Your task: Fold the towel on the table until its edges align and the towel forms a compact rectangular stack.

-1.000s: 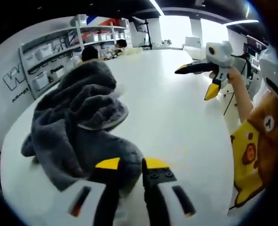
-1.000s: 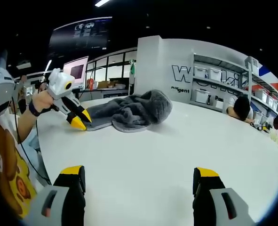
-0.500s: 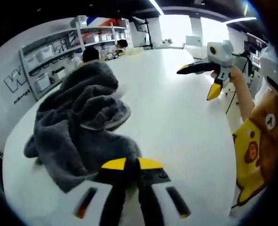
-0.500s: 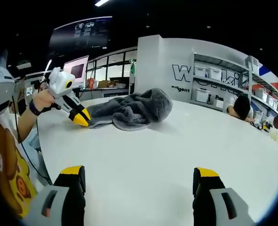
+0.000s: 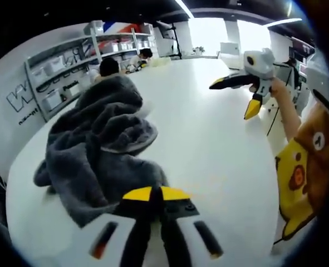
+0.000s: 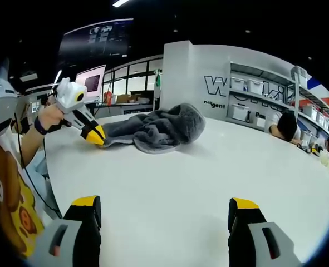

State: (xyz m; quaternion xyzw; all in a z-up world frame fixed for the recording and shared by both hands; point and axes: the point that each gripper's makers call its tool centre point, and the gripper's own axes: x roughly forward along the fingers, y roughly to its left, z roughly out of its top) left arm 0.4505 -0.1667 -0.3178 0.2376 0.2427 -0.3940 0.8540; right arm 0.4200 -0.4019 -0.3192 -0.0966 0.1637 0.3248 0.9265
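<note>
White table (image 5: 209,139), wide and curved, with wall shelving (image 6: 264,94) behind it and someone seated head-down at the far edge — that's our stage. And on the table, the towel (image 5: 97,150): grey, fluffy, heaped in a rumpled mound with folds rolling over one another. No straight edge lined up, no flat layer, nothing like a rectangular stack. By my reading the fold hasn't really begun; the whole job of spreading, matching the edges and stacking is left to do.

Now the left gripper (image 5: 151,194): its yellow-tipped jaws are pressed together right at the towel's near edge, and the cloth runs up against the tips. From the right gripper view the same left gripper (image 6: 96,135) sits at the end of the towel (image 6: 153,129), tips meeting the fabric. It looks like a pinch on that near hem, though I can't quite see cloth between the pads, so call it a probable grip.

The right gripper (image 6: 164,206) is another story: jaws spread wide, nothing between them, bare table below, and the towel well ahead of it. In the left gripper view the right gripper (image 5: 248,92) hangs above the table, well apart from the towel, off to the side of the heap.
</note>
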